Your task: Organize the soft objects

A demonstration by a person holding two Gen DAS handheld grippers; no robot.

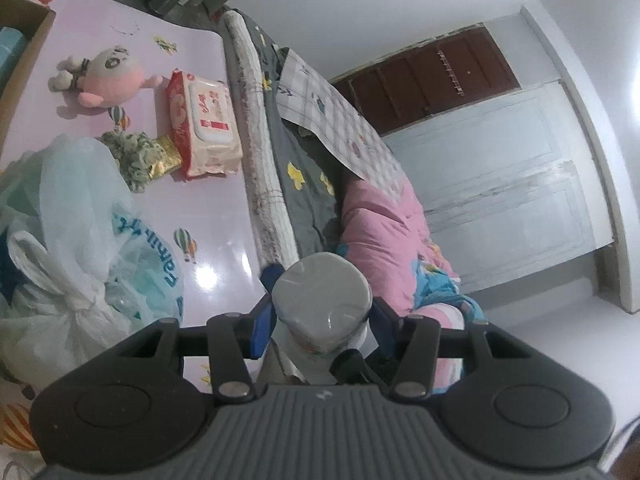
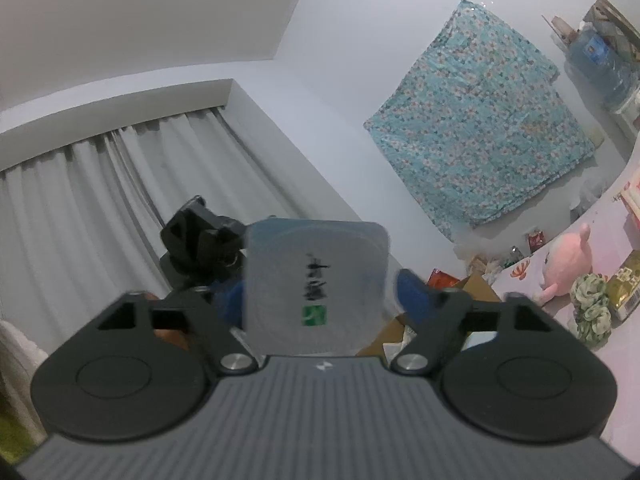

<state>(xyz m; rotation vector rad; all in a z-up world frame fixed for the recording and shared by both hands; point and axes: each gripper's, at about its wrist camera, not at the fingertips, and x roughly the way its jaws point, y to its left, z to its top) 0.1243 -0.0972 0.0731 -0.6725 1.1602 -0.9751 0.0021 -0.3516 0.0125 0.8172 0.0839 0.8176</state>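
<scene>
The left gripper [image 1: 320, 316] pinches a wrapped tissue pack [image 1: 322, 304] end-on above the table's edge [image 1: 224, 216], while the right gripper [image 2: 320, 300] straddles its far end [image 2: 316, 284], right pad apparently clear.

Soft, even indoor light with white glare spots on the glossy pink tabletop [image 1: 224, 216], strong fisheye bending at the edges, and motion blur on the right gripper's blue fingertips [image 2: 412, 294].

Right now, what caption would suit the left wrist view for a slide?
Left claw clamps a grey wrapped roll beside a bed, plush toy and wipes pack behind.
</scene>
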